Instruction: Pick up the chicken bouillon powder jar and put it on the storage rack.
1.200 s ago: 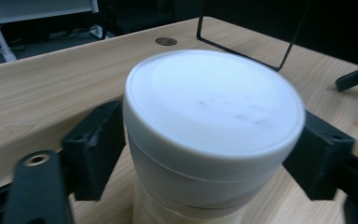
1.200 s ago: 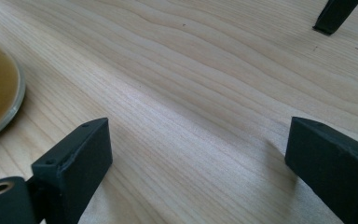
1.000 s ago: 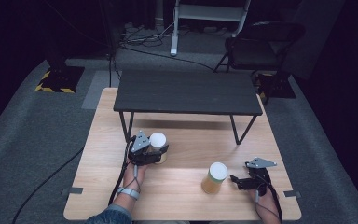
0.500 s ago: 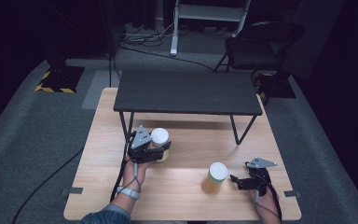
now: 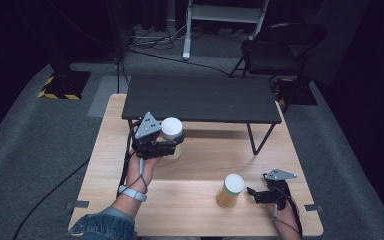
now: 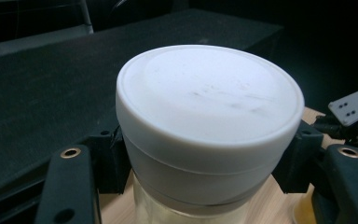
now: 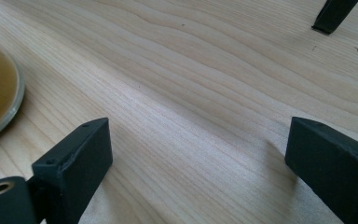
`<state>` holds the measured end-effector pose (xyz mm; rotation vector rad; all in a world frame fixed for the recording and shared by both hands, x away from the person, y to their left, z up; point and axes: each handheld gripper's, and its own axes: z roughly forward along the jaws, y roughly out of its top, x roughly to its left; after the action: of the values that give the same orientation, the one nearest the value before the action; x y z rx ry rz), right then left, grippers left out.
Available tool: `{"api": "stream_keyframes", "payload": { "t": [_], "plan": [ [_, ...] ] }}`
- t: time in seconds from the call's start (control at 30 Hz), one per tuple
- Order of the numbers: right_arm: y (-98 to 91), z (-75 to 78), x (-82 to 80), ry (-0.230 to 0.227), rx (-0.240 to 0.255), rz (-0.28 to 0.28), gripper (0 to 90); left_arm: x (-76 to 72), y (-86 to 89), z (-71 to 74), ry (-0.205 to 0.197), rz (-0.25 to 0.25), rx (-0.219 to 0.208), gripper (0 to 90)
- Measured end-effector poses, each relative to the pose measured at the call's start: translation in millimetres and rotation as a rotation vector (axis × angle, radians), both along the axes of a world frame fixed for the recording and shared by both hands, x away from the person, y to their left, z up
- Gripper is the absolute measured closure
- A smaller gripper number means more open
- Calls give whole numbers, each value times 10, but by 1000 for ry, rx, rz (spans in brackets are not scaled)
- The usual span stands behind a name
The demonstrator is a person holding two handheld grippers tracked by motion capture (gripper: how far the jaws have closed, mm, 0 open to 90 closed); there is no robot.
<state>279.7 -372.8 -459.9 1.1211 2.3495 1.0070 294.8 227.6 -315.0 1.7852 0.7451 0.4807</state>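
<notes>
White-lidded clear round jar (image 5: 171, 136) is clamped by the lid in our left gripper (image 5: 156, 145), held above the wooden bench (image 5: 205, 165) by the black shelf (image 5: 200, 97); risk: lid slips or clips shelf edge; right gripper (image 5: 261, 195) gapes empty.

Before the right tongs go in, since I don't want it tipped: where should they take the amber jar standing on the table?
Probably low on the amber jar's round body, under the white lid, coming level from its right, where the open right tongs already wait. It stands upright, and the sides look straight, so the pads would likely sit flat.
</notes>
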Motion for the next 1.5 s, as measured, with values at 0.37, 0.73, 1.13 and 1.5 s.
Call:
{"api": "stream_keyframes", "payload": {
  "t": [0.37,0.73,1.13,1.5],
  "plan": [
    [1,-1,-1,0,0,-1,73,161,-10,490,-25,-16,-4,339],
    [6,-1,-4,-1,-1,-9,73,396,-44,757,-76,10,-30,338],
    [4,-2,-3,-2,-1,-8,73,762,-114,641,-34,87,-55,338],
    [2,0,0,-1,-1,0,72,921,-260,547,-17,131,-33,339]
  ]
}}
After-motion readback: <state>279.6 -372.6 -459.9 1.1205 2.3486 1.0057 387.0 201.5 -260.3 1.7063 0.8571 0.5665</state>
